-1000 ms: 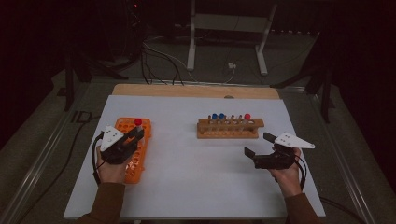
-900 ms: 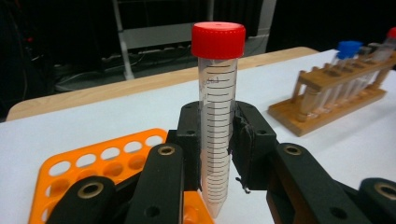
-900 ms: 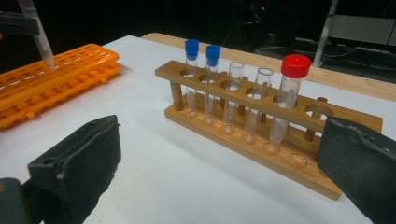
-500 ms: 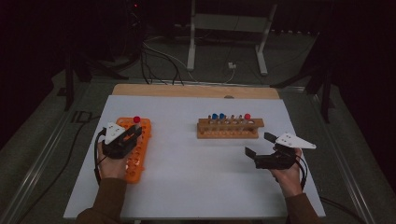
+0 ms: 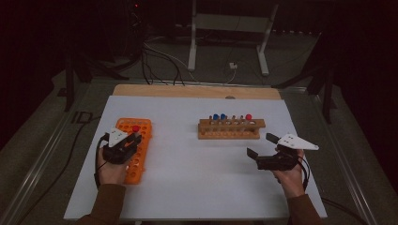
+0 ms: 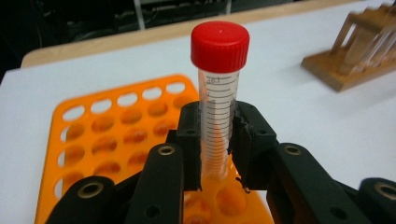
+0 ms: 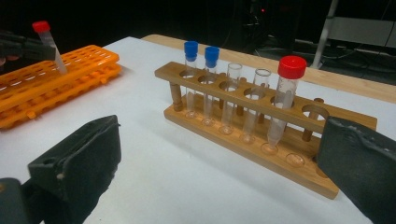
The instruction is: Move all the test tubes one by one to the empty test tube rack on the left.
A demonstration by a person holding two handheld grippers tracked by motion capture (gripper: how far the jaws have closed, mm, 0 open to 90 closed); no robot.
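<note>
Standing upright between the jaws of the left gripper (image 6: 217,140), the red-capped tube (image 6: 218,98) is sitting at the centre of the left gripper view, its graduated clear body being pinched on both sides by the black pads. Its lower end is hanging over the holes of the orange rack (image 6: 121,130), which is filling the lower left of that frame; whether the tip is inside a hole cannot be told. In the high view the tube's red cap (image 5: 135,128) is showing left of centre, above the orange rack (image 5: 143,124). Right of centre, the wooden rack (image 5: 230,129) is carrying blue-capped, uncapped and red-capped tubes. At lower right, the right gripper (image 5: 264,147) is hovering with jaws spread wide, gripping nothing.
</note>
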